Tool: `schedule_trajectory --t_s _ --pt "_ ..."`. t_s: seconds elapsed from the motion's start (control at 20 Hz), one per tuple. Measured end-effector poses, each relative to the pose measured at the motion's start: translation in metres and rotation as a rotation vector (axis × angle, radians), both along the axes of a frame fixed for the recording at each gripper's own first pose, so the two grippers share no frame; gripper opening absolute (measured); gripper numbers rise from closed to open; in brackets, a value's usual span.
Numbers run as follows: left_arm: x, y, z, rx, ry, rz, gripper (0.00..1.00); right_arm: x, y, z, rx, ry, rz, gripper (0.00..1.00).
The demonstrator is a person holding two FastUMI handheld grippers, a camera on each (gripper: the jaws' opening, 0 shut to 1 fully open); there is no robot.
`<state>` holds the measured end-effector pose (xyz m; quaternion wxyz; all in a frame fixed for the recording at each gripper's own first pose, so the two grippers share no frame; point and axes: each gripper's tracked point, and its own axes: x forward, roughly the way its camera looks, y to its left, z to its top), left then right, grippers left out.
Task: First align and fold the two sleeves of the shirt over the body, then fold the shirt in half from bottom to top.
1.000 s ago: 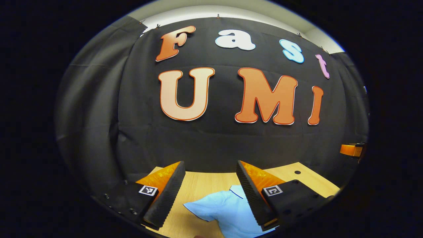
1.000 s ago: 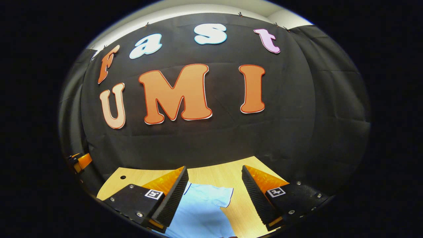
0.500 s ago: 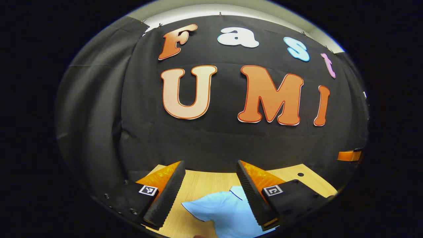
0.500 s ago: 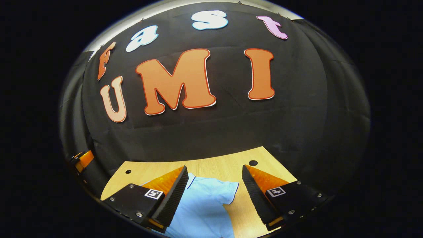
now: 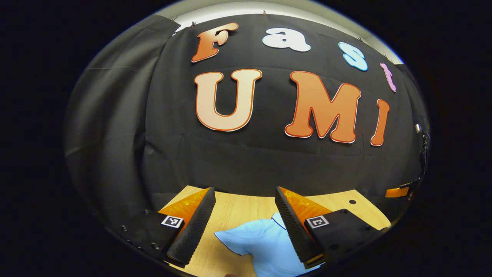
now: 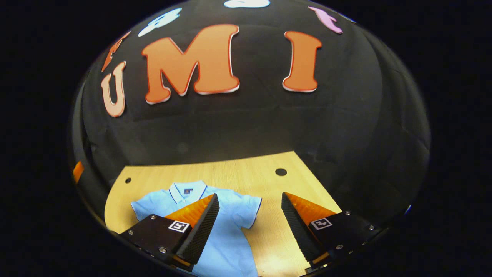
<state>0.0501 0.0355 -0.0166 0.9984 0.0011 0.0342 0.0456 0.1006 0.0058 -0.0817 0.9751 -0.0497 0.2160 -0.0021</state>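
- A light blue shirt (image 6: pixel 226 231) lies flat on the wooden table (image 6: pixel 238 173), collar toward the far black cloth wall (image 6: pixel 238 127), both short sleeves spread out to the sides.
- The right gripper (image 6: pixel 250 223) hangs above the table with its fingers spread apart, grasping nothing; its left finger (image 6: pixel 200 227) is over the shirt's body, its right finger over bare wood.
- The left gripper (image 5: pixel 242 223) is likewise released, held over the shirt's left sleeve (image 5: pixel 238 238) and collar (image 5: pixel 280 221).
- Small round holes (image 6: pixel 281 172) mark the tabletop's far corners.
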Motion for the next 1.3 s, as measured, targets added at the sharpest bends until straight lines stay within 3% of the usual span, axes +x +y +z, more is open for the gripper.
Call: schedule_trajectory --t_s 0.25,0.6,0.7,0.85,1.1,1.3 --pt "-0.002 0.015 -0.001 0.008 -0.001 0.023 1.0 0.041 -0.005 -0.038 -0.074 0.139 -0.016 0.98" --pt "0.002 0.036 -0.005 0.052 0.01 0.054 1.0 0.087 -0.022 -0.107 0.007 0.368 -0.086 0.99" --pt "0.005 0.039 -0.012 0.035 0.028 0.055 1.0 0.091 -0.02 -0.133 0.059 0.471 -0.105 0.99" --pt "0.008 0.042 -0.018 0.022 0.046 0.056 1.0 0.096 -0.03 -0.173 0.05 0.578 -0.144 0.99" --pt "0.014 0.054 -0.033 0.024 0.082 0.078 1.0 0.101 -0.045 -0.217 -0.008 0.674 -0.207 0.99" --pt "0.018 0.056 -0.044 0.023 0.108 0.084 1.0 0.101 -0.044 -0.237 0.04 0.74 -0.236 0.99"
